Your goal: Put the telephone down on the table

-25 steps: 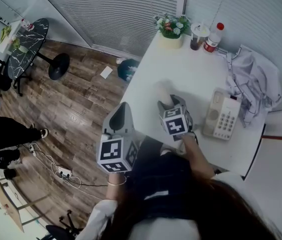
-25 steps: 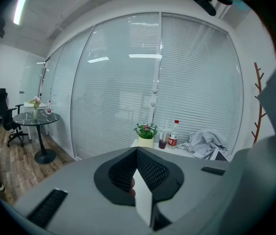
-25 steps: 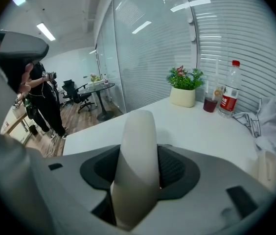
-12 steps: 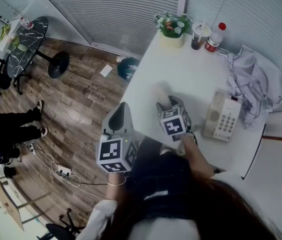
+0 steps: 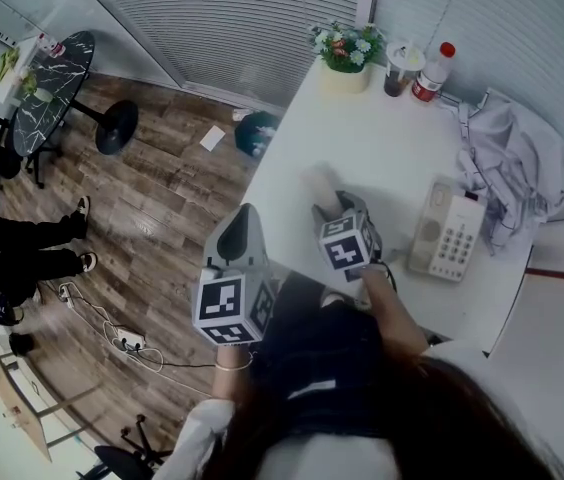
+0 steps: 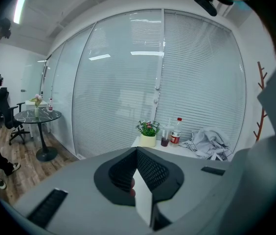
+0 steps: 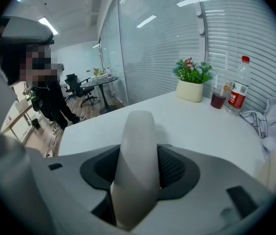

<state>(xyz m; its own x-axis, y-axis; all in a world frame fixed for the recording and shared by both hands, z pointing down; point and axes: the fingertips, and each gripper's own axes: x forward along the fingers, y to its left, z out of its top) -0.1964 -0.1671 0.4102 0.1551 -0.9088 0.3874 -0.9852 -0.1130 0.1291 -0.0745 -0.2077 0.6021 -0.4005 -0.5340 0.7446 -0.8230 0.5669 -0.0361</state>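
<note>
**Telephone handset gripped above the surface**

We are clamping the telephone handset point(image 7: 138, 151) mid-shaft in our right hand-held gripper point(image 5: 334, 211), just above the surface point(image 5: 362, 138), near the telephone base point(image 5: 445, 230). It is looking light, rigid and slippery. Our left hand-held gripper point(image 5: 243, 226) is hanging closed and empty.

surface: white table point(image 5: 362, 138) | on it: telephone base point(image 5: 447, 230), potted plant point(image 5: 343, 56), drink cup point(image 5: 398, 70), red-capped bottle point(image 5: 427, 73), crumpled grey cloth point(image 5: 507, 163)
</note>
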